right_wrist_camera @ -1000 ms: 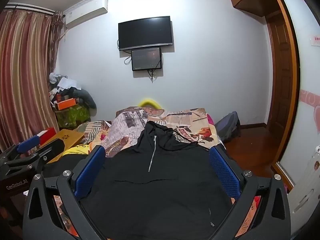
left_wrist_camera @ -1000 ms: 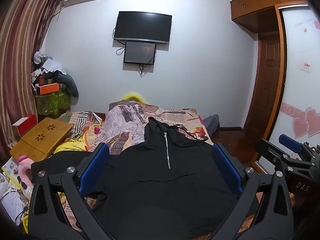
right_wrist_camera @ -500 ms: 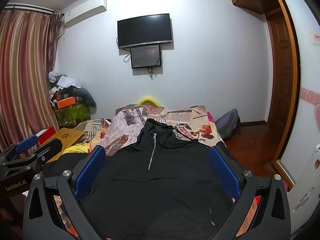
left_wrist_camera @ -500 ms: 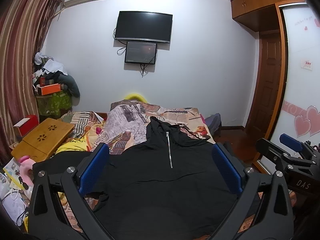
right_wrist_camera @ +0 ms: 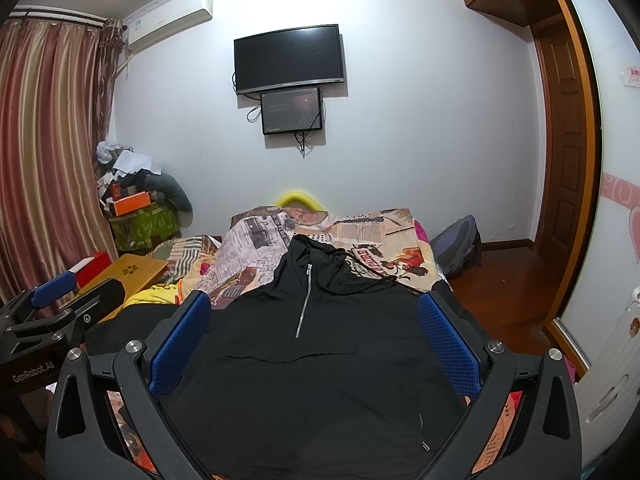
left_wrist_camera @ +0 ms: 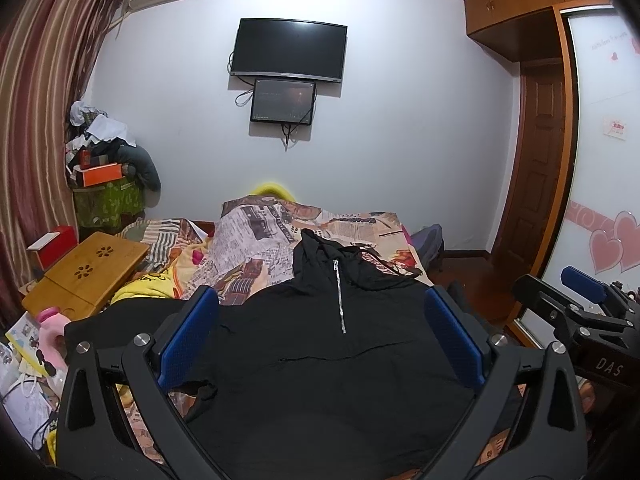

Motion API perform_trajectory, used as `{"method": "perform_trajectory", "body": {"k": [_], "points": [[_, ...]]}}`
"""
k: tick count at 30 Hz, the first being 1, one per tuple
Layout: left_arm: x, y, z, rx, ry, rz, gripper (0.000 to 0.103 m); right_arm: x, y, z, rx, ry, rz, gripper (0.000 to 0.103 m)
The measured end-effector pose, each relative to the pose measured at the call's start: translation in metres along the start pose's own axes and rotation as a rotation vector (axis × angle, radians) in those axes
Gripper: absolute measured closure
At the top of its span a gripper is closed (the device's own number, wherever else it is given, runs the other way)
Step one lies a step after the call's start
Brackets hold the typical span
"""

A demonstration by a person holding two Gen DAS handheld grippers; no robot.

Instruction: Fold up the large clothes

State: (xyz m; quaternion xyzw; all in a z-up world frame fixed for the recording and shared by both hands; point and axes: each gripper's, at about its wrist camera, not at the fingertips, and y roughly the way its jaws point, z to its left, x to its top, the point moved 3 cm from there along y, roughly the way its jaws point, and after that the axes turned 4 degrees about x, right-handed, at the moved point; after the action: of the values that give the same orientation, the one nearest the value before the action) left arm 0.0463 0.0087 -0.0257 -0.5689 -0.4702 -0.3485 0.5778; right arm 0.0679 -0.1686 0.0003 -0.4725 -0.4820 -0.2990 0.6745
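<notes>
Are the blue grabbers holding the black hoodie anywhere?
No. The left gripper and the right gripper are both wide open above the black hoodie, which lies flat on the bed. Nothing is held.

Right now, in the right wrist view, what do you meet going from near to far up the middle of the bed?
black hoodie → its silver zipper → newspaper-print bedding → yellow headboard → small wall screen → big TV

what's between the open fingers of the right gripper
In the right wrist view, the body of the black hooded jacket fills the gap between the right gripper's spread fingers, its zipper running up the middle; nothing is gripped.
</notes>
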Motion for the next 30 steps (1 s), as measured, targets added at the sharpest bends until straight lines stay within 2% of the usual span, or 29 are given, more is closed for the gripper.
{"method": "perform_trajectory", "body": {"k": [30], "points": [[0.0018, 0.0027, -0.0046, 0.002, 0.001, 0.018, 0.0, -0.0072, 0.003, -0.0034, -0.003, 0.011, 0.011, 0.0]]}}
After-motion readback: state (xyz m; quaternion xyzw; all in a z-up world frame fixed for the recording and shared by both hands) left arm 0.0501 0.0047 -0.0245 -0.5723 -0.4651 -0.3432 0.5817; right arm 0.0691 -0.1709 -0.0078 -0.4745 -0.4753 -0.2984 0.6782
